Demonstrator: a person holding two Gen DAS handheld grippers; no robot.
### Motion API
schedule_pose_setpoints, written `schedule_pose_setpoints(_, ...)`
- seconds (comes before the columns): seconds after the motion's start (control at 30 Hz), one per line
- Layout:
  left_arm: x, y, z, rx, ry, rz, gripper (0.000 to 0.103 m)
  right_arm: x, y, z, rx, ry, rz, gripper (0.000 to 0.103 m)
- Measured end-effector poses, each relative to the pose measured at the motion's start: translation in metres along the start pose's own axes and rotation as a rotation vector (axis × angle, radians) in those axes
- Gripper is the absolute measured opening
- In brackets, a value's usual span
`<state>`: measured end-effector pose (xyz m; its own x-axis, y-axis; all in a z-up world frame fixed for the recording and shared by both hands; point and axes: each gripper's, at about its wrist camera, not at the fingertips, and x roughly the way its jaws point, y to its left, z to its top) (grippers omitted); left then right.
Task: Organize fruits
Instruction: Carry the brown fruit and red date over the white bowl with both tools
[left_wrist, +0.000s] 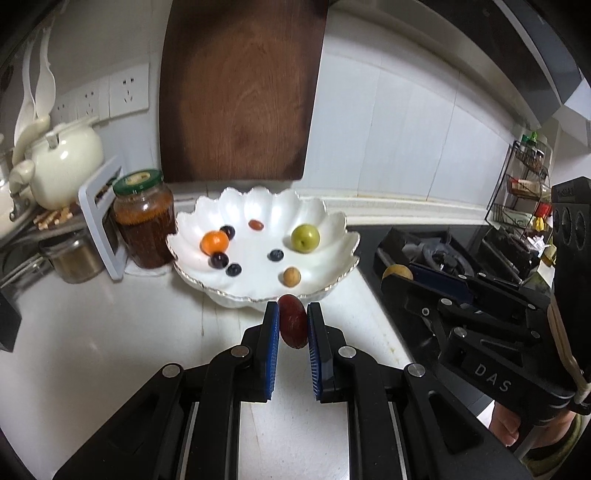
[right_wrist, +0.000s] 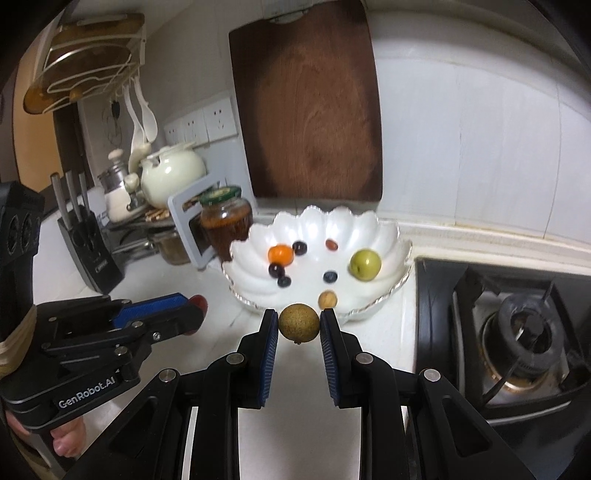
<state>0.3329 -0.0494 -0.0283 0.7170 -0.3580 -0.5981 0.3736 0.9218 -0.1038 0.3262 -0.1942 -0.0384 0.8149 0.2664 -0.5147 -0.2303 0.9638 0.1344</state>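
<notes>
A white scalloped bowl (left_wrist: 332, 225) (right_wrist: 388, 229) stands on the counter and holds an orange (left_wrist: 215, 242), a green fruit (left_wrist: 305, 238), several dark berries, a small red fruit (left_wrist: 255, 224) and a tan round fruit (left_wrist: 291, 276). My left gripper (left_wrist: 293, 314) is shut on a dark red oval fruit (left_wrist: 293, 326) just in front of the bowl's near rim. My right gripper (right_wrist: 298, 317) is shut on a brown-green round fruit (right_wrist: 298, 323), also just in front of the bowl. The right gripper shows in the left wrist view (left_wrist: 410, 271), and the left gripper in the right wrist view (right_wrist: 184, 308).
A brown cutting board (left_wrist: 240, 92) leans on the wall behind the bowl. A jar with a green lid (left_wrist: 144, 218), a white teapot (left_wrist: 62, 162) and a knife block (right_wrist: 88, 243) stand to the left. A gas stove (right_wrist: 517, 325) lies to the right.
</notes>
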Motion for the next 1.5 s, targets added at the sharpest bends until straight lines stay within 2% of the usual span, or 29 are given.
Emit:
schedule_pose_setpoints(0.43, -0.014, -0.004, 0.034, 0.014, -0.116, 0.035, 0.016, -0.008, -0.002, 0.034, -0.026, -0.091, -0.026, 0.025)
schedule_pose_setpoints(0.77, 0.001, 0.004, 0.064, 0.000, -0.145, 0.039, 0.016, 0.004, -0.009, 0.061, -0.029, -0.118, -0.034, 0.025)
schedule_pose_setpoints(1.1, 0.037, 0.023, 0.093, -0.033, -0.117, 0.055, 0.016, 0.042, -0.019, 0.089, -0.028, -0.085, -0.034, 0.025)
schedule_pose_setpoints(1.5, 0.094, 0.043, 0.114, -0.055, -0.018, 0.056, 0.016, 0.109, -0.037, 0.111, -0.019, 0.033, -0.042, 0.025)
